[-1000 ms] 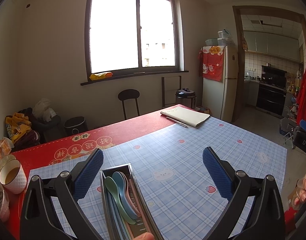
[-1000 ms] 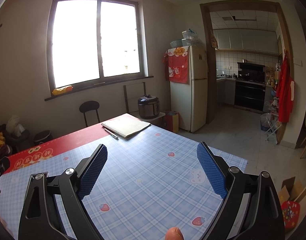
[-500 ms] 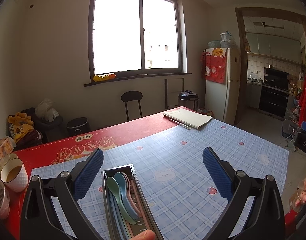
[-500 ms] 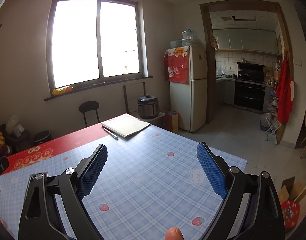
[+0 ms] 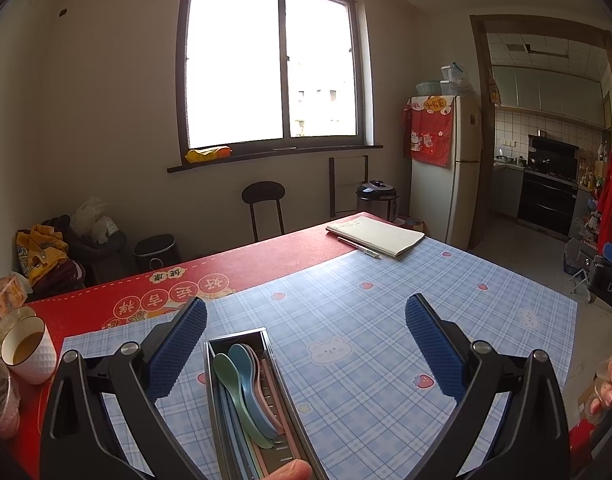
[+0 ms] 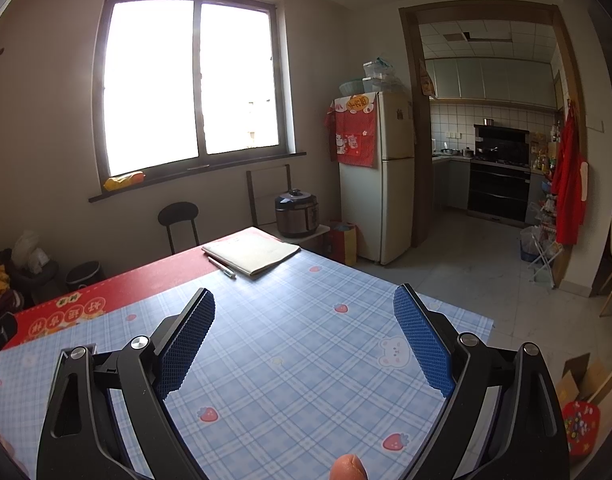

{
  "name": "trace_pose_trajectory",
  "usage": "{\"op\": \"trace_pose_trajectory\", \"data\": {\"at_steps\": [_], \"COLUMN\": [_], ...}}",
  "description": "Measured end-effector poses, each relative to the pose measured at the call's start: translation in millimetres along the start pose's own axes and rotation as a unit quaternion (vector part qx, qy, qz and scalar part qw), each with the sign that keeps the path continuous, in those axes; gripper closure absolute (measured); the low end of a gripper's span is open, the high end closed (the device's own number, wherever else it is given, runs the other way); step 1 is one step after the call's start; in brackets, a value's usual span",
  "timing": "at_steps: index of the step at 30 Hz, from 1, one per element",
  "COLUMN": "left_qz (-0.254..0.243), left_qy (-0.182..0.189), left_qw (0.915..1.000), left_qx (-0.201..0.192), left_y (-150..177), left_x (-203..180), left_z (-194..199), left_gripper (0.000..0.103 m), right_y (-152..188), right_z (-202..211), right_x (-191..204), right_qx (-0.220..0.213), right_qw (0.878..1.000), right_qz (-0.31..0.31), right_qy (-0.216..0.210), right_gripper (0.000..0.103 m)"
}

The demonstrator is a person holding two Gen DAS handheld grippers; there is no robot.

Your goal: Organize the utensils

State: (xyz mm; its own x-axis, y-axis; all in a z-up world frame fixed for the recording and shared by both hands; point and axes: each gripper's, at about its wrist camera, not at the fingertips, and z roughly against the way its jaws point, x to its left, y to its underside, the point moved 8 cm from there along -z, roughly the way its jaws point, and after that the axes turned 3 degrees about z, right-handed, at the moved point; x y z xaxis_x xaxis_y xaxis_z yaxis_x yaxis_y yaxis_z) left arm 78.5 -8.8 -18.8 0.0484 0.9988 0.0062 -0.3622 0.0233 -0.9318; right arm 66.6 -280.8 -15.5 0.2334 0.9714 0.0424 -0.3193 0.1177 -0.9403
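Left gripper (image 5: 306, 344) wide open, right gripper (image 6: 304, 340) wide open

- Left gripper (image 5: 305, 334) view tilts up slightly; long metal utensil tray (image 5: 262, 404) with pastel plastic spoons (image 5: 242, 388) sits lower in frame than a second ago.
- White cup of brown liquid (image 5: 26, 354) shifts lower-left.

left gripper (image 5: 306, 344) hovering with jaws spread wide over checked tablecloth (image 5: 386, 320) | metal tray (image 5: 262, 404) lying between fingers, holding green spoon (image 5: 238, 392), blue spoon (image 5: 252, 384) | cup (image 5: 26, 354) sitting far left
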Motion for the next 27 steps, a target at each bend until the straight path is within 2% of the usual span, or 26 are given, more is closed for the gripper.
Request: {"op": "trace_pose_trajectory", "data": {"at_steps": [23,27], "left_qz": [0.004,0.002], "left_qy": [0.005,-0.003], "left_qw": [1.0,1.0], "left_qx": [0.002,0.003], "left_y": [2.5,5.9], "left_x": [0.2,1.4], "left_z": [-1.4,-3.2], "left_gripper": [0.006,0.006], "right_y": [-0.3,0.4], "right_z": [-0.4,-0.1], "right_x": [-0.7,-1.1], "right_qx": [0.001,0.003], "right_qw": [1.0,1.0], "right_qz": [0.0,-0.002], "right_qy": [0.0,0.0], "right_gripper": [0.015,0.015]}}
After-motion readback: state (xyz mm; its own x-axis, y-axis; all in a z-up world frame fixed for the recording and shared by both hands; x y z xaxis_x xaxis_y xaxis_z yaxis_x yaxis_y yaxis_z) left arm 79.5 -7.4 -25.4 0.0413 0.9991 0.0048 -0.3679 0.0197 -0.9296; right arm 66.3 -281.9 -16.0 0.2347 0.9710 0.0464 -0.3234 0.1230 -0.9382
